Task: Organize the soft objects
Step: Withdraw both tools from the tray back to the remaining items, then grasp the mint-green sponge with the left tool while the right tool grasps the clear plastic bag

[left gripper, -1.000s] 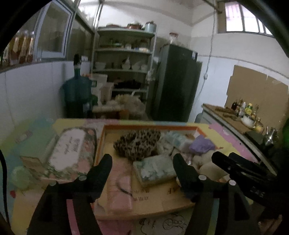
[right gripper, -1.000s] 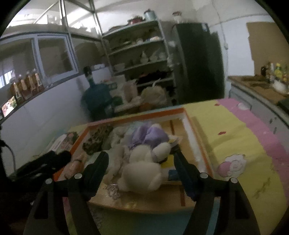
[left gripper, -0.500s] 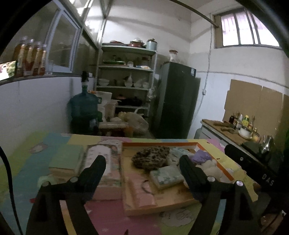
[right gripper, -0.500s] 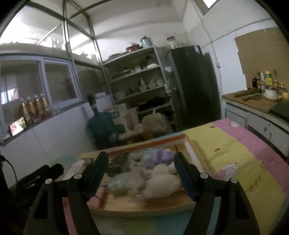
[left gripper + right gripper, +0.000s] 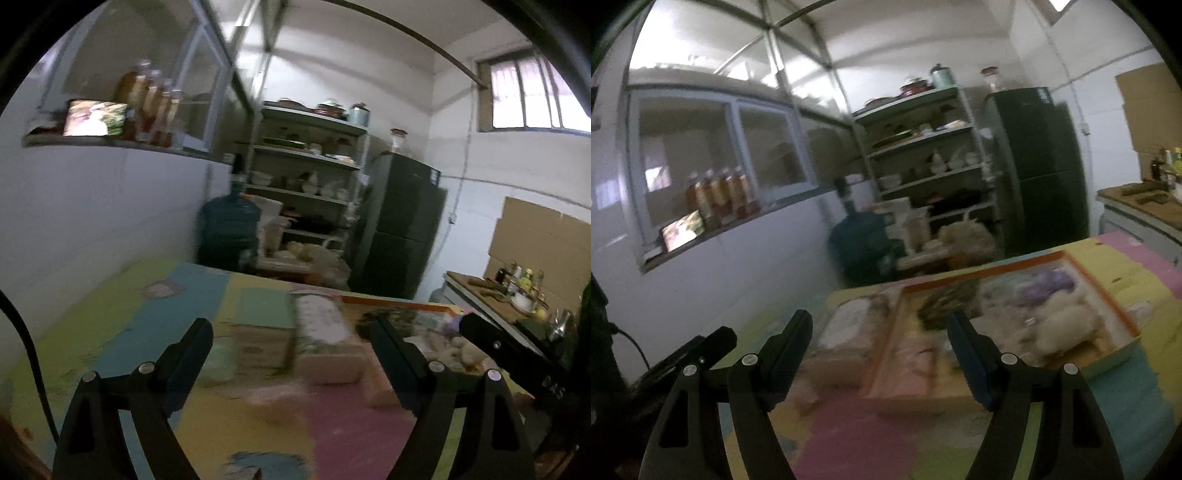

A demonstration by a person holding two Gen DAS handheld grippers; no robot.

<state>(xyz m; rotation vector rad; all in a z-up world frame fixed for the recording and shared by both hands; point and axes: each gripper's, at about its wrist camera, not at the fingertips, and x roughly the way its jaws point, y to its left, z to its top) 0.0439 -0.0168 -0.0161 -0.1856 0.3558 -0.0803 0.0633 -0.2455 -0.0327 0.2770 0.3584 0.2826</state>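
Cream plush toy (image 5: 1067, 325) lies in the tray (image 5: 1115, 314) beyond the empty, parted right tool (image 5: 879, 332).

A shallow tray (image 5: 1108, 295) lies on the table (image 5: 1137, 398) and holds a heap of soft toys (image 5: 1060, 321). Just left of the tray sits a box (image 5: 846, 332), with a second box (image 5: 264, 325) further left. Behind the table stand a water jug (image 5: 229, 232), a shelf unit (image 5: 306, 173) and, to its right, a fridge (image 5: 402, 225).
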